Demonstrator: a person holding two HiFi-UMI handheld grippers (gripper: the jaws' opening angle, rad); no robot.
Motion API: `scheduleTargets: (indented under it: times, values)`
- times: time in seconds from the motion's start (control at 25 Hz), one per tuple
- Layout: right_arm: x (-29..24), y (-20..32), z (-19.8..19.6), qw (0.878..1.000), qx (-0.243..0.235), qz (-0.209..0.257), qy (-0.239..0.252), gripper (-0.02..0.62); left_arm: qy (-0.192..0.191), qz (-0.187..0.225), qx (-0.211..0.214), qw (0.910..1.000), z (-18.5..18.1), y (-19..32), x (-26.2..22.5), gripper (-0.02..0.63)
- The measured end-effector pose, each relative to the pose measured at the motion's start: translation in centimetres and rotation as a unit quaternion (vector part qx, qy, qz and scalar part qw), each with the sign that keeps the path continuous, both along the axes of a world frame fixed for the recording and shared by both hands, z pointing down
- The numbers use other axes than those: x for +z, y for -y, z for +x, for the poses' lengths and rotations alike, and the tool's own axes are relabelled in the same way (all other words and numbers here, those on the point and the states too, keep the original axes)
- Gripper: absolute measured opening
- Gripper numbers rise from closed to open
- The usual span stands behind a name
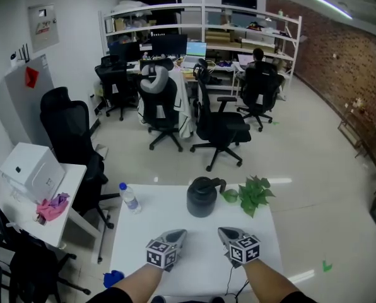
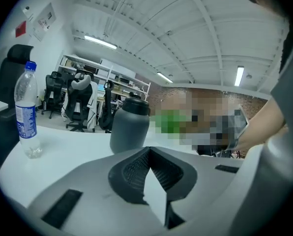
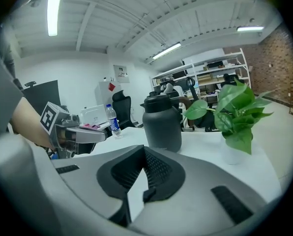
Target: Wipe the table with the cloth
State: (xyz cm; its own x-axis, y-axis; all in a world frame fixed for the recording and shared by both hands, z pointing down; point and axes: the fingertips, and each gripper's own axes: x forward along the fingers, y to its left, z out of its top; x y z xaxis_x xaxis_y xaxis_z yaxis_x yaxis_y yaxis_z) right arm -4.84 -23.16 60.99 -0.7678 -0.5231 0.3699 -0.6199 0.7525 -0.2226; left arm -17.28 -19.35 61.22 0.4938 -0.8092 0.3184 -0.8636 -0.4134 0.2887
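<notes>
On the near side of the dark jug (image 1: 202, 197), the left gripper (image 2: 148, 150) has its jaws pressed together with nothing between them. The right gripper (image 3: 144, 150) beside it is likewise closed and empty. Both are over the white table (image 1: 150, 226) that bears the jug. A water bottle (image 1: 130, 197) stands left of the jug, a potted plant (image 1: 253, 194) just right of it. Well left of the jug, on a side desk (image 1: 74, 175), lies a crumpled pink heap, probably the cloth (image 1: 52, 208).

White table (image 1: 144, 229); pink cloth (image 1: 52, 207) crumpled on side desk (image 1: 74, 175).
</notes>
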Motion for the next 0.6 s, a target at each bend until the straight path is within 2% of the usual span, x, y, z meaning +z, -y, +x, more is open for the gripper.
scheduleTargets:
  times: [0.6]
  values:
    - [0.37, -0.27, -0.38, 1.0, -0.006, 0.003, -0.019, 0.009, 0.003, -0.007, -0.001, 1.0, -0.96, -0.7, -0.19, 0.003]
